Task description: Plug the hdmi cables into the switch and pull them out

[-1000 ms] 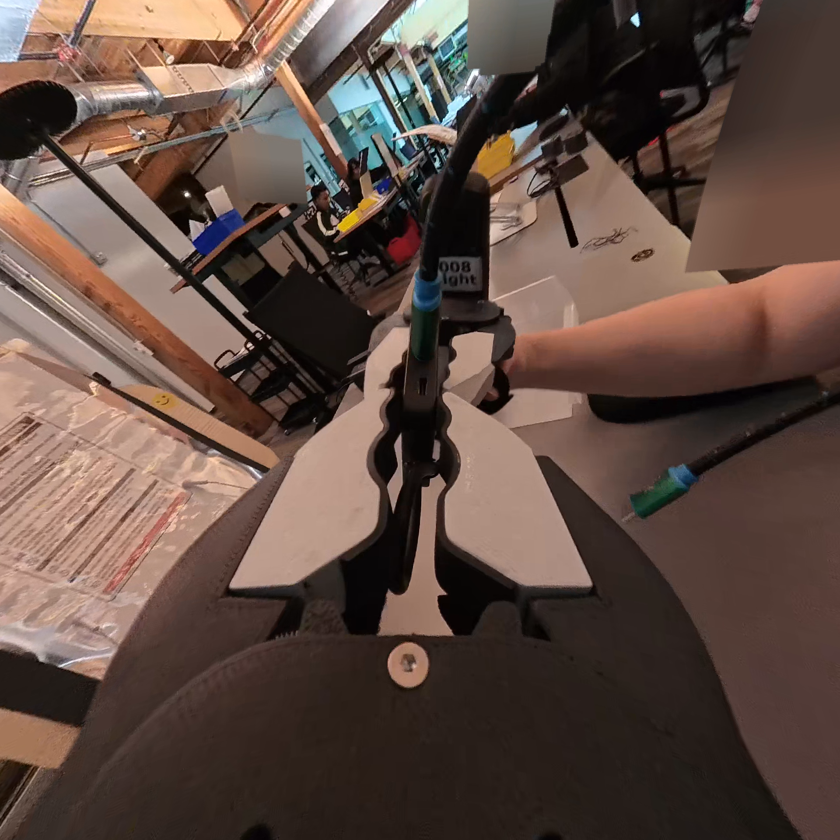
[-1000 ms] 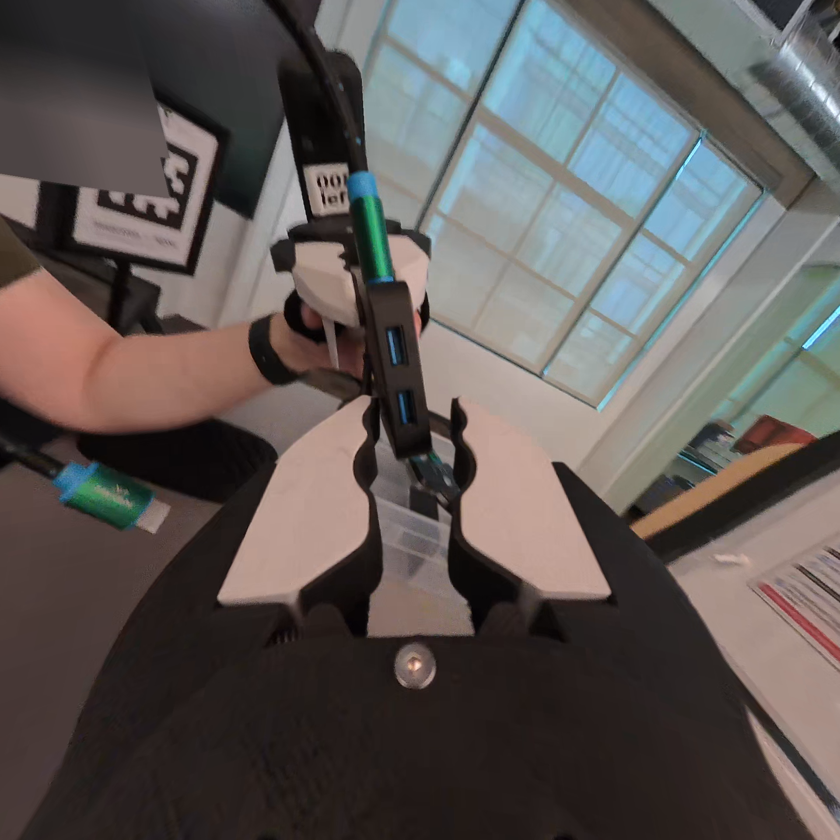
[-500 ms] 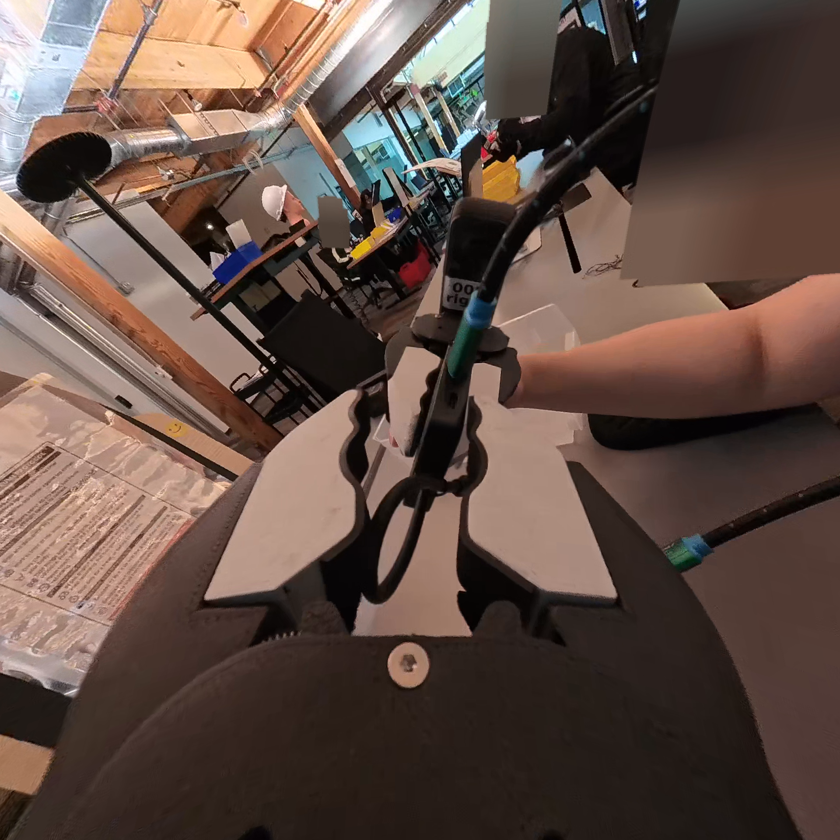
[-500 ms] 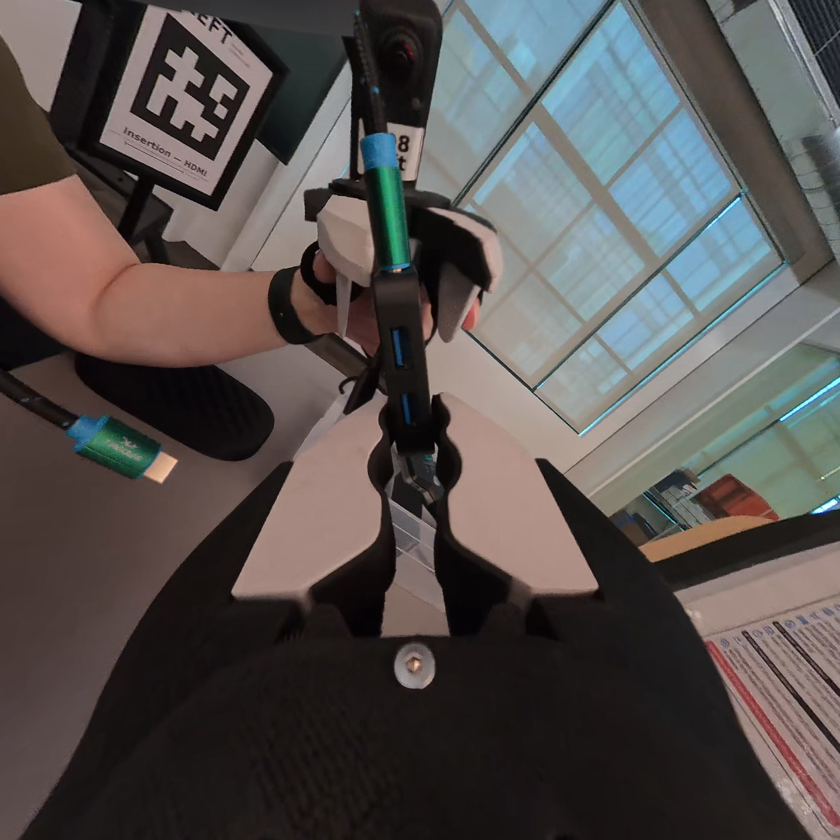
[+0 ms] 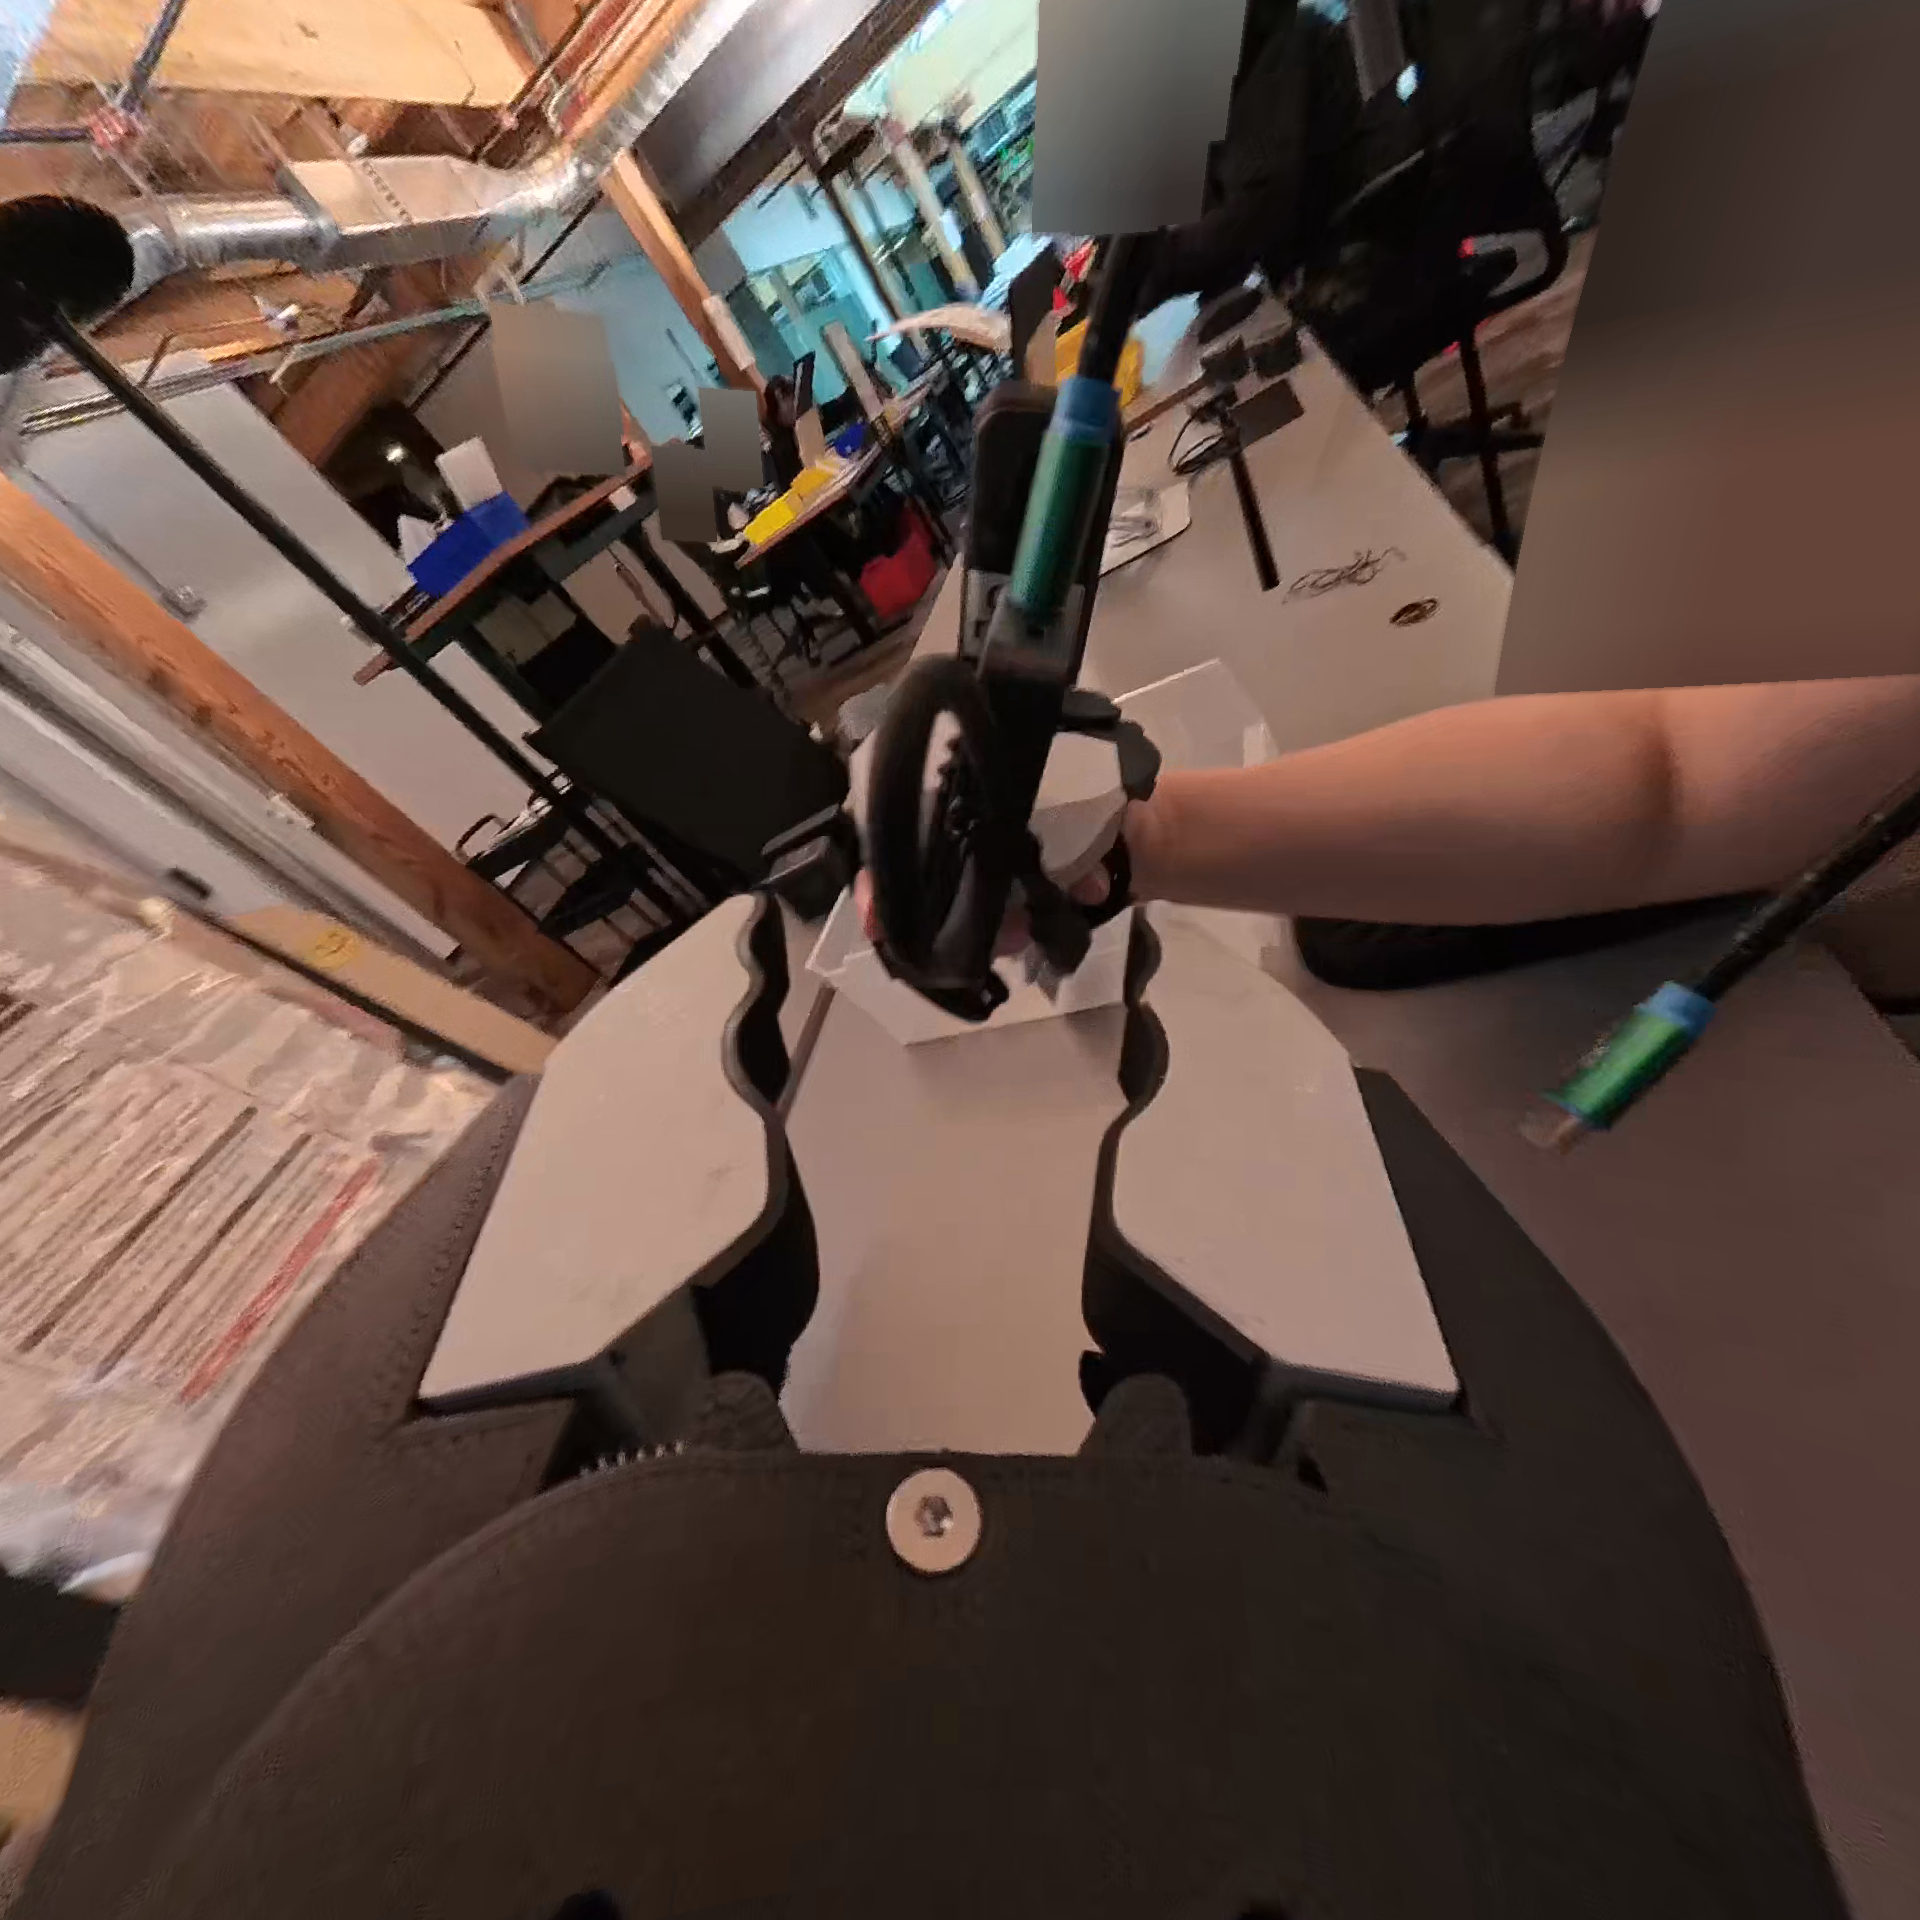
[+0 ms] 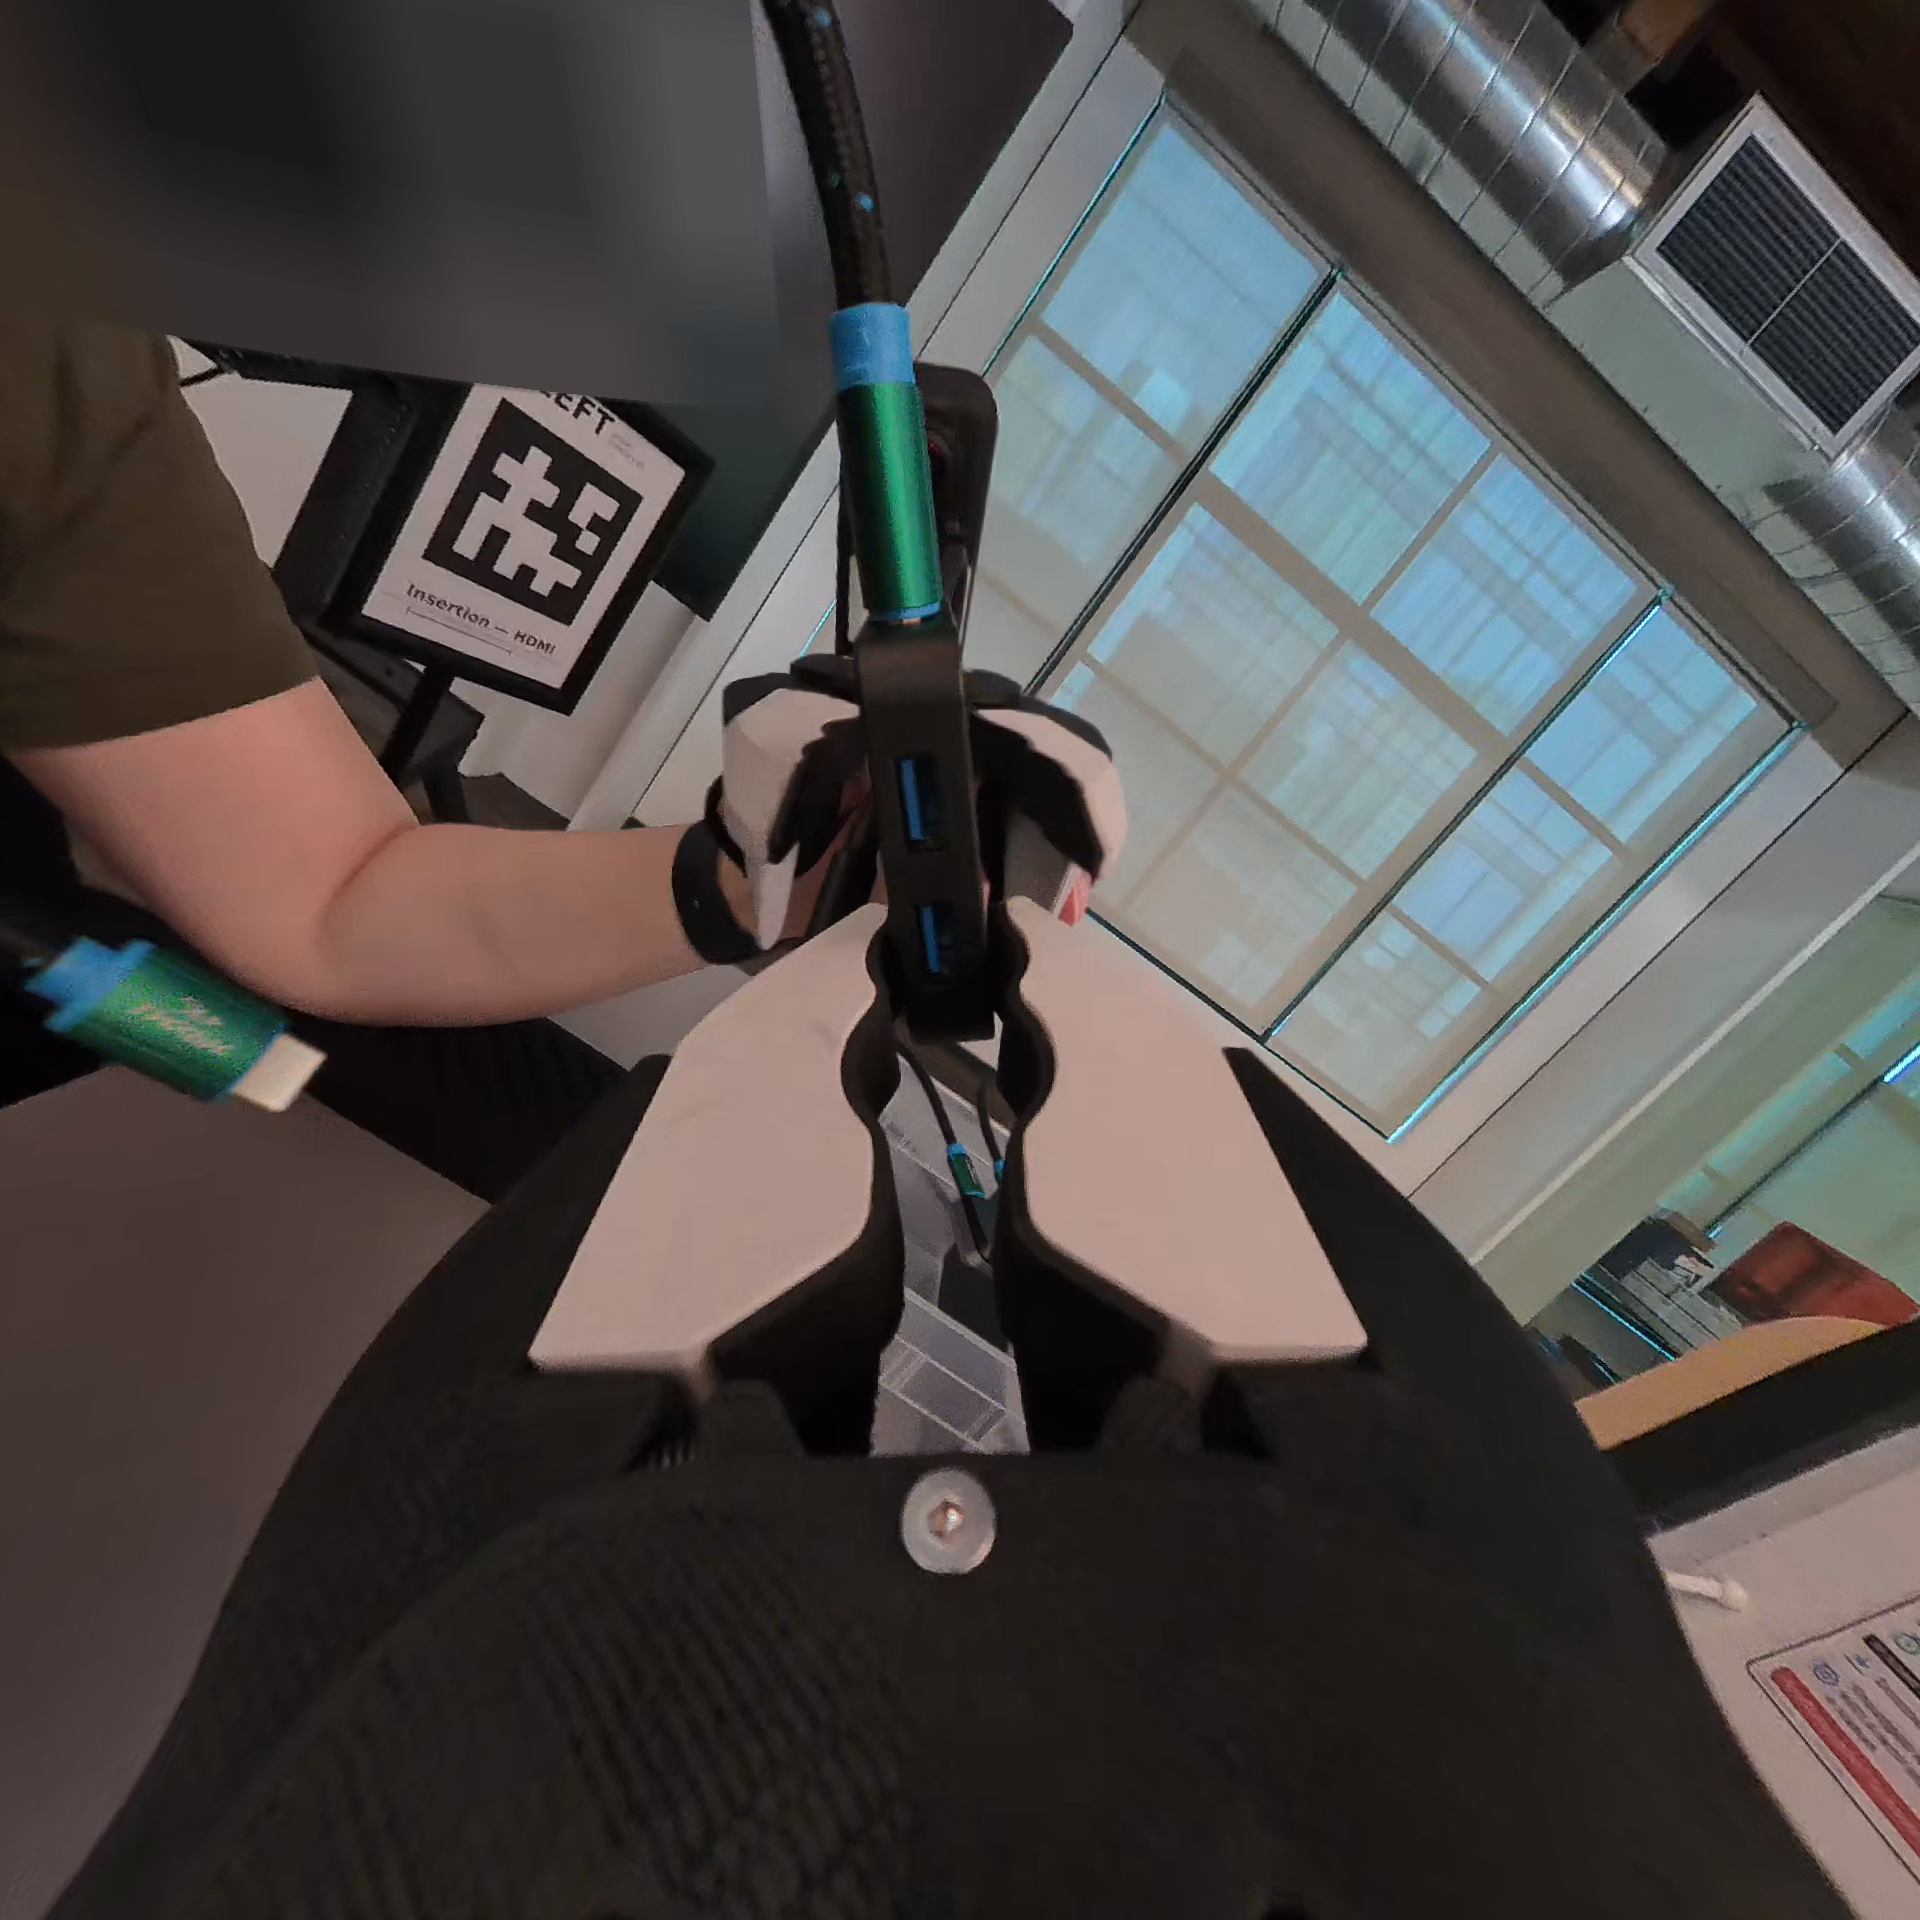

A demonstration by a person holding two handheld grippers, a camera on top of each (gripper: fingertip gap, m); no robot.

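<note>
Fingers of the left gripper (image 5: pixel 940 997) stand wide apart with nothing between them, only pale table (image 5: pixel 935 1195) showing in the gap. Beyond their tips, the black switch (image 5: pixel 1023 727) hangs upright, its thin cord looped to the left of it, and a green-and-blue HDMI plug (image 5: pixel 1060 509) sits in its top end with a thick black cable rising from it. A clear plastic box (image 5: pixel 966 987) lies just past the fingertips, below the switch. Well to the right of the fingers, a second HDMI plug (image 5: pixel 1621 1060) hangs free, metal tip bare.

Left of the right gripper's (image 6: pixel 940 966) fingers, that loose plug (image 6: pixel 171 1023) shows again, unconnected. The right gripper's fingers are closed on the lower end of the switch (image 6: pixel 930 831), which stands up from their tips with blue ports facing the camera and the plugged connector (image 6: pixel 894 499) on top.
</note>
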